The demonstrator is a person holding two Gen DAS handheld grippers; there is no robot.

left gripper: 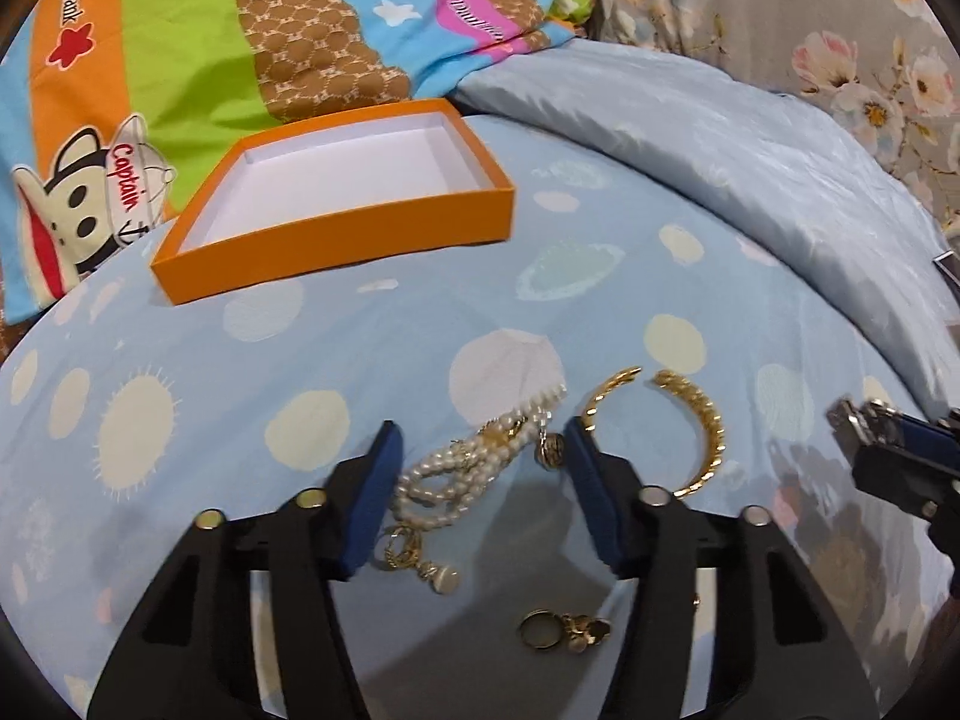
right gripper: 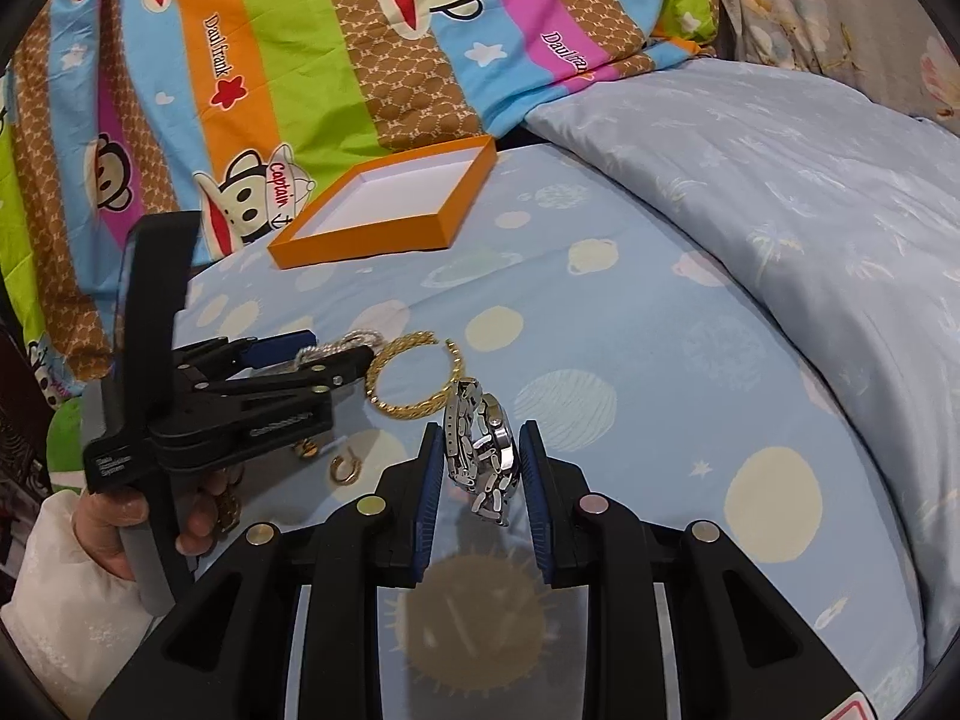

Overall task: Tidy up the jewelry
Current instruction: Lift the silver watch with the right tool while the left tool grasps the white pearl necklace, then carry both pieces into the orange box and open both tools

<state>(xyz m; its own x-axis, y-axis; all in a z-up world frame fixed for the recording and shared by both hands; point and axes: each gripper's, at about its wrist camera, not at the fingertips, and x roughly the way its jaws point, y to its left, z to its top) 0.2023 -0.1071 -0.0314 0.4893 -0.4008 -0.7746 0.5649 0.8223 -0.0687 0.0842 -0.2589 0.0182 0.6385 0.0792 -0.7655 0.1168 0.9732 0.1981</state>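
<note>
An empty orange box (left gripper: 336, 234) with a white inside lies on the blue spotted bedsheet; it also shows in the right wrist view (right gripper: 366, 243). My left gripper (left gripper: 480, 450) is open, its pads on either side of a pearl bracelet (left gripper: 462, 468). A gold open bangle (left gripper: 702, 438) lies just to its right, also visible in the right wrist view (right gripper: 414, 384). Gold earrings (left gripper: 420, 558) and rings (left gripper: 564, 630) lie nearer. My right gripper (right gripper: 480, 456) is shut on a silver metal watch (right gripper: 486, 450), held above the sheet.
A colourful monkey-print quilt (right gripper: 270, 60) lies behind the box. A pale blue duvet (right gripper: 810, 210) bulges on the right. A floral fabric (left gripper: 840, 30) is at far right. A gold ring (right gripper: 345, 468) lies by the left gripper body (right gripper: 240, 408).
</note>
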